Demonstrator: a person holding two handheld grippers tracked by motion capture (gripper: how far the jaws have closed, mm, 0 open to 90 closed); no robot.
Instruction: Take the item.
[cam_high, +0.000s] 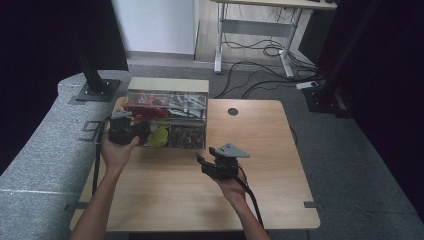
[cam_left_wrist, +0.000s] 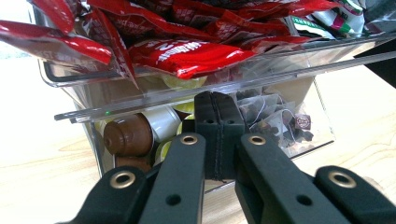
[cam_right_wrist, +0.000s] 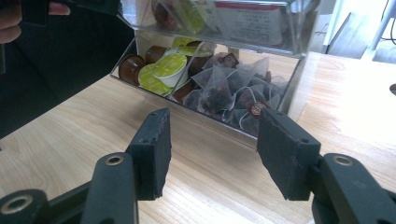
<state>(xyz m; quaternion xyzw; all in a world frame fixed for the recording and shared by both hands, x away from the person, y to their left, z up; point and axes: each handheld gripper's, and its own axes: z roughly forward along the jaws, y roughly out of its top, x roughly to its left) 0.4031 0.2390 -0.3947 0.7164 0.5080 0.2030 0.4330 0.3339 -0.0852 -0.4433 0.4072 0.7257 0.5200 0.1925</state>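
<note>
Organizer (cam_high: 167, 86), clear, two tiers, on counter (cam_high: 260, 165). Left tongs (cam_left_wrist: 215, 116) closed at its lower bin, empty; a shove could slide it. Right tongs (cam_right_wrist: 212, 149) open, clear of it.

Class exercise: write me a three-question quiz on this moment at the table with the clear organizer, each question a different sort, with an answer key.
1. True or false: the right gripper has its jaws closed on a tea bag.
2. Multiple choice: what fills the upper tray of the clear organizer in the left gripper view? A) red packets B) spoons C) yellow pods
3. Fill in: the left gripper has its jaws pressed ____.

Key: 1 false, its jaws stand apart over the wooden table, short of the pyramid tea bags. 2 A. 3 together.
</note>
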